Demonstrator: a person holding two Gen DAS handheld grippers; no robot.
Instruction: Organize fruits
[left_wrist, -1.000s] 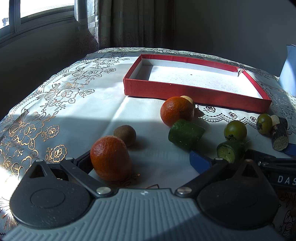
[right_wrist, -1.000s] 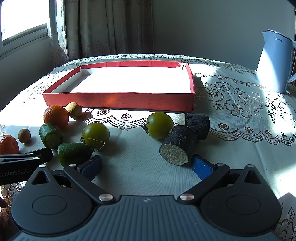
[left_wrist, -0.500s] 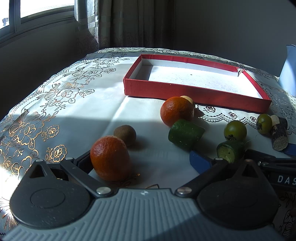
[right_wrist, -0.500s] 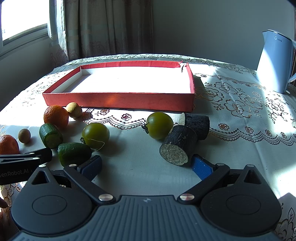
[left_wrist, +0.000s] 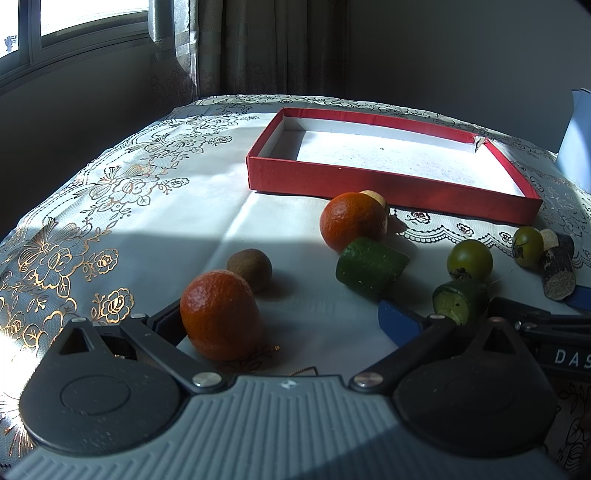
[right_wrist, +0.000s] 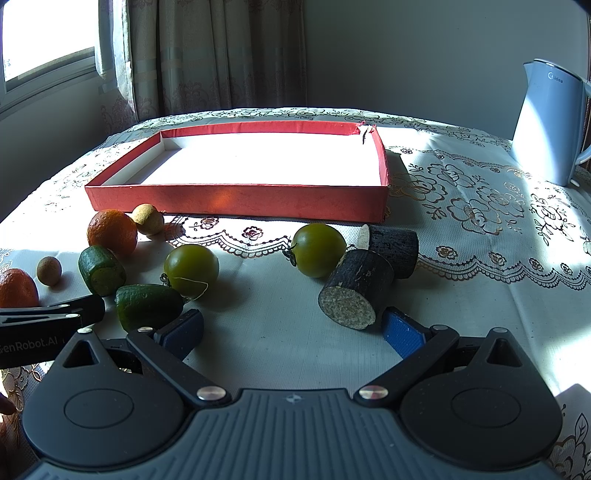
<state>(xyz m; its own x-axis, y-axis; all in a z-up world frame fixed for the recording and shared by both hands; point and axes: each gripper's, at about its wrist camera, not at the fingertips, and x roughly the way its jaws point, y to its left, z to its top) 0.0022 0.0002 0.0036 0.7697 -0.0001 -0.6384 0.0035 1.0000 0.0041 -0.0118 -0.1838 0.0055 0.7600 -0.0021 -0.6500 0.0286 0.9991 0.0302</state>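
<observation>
Fruit lies scattered on the lace tablecloth (right_wrist: 461, 229) in front of the red tray (right_wrist: 236, 201). Left gripper (left_wrist: 284, 314) is spread wide, holding nothing, with the near orange (left_wrist: 221, 314) seemingly against its left finger. Further right sit a second orange (right_wrist: 112, 232), two green tomatoes (right_wrist: 191, 270), dark cut cylinders (right_wrist: 356, 286). Right gripper (right_wrist: 291, 328) gapes wide, gripping nothing. A kettle (right_wrist: 550, 122) stands far right.
</observation>
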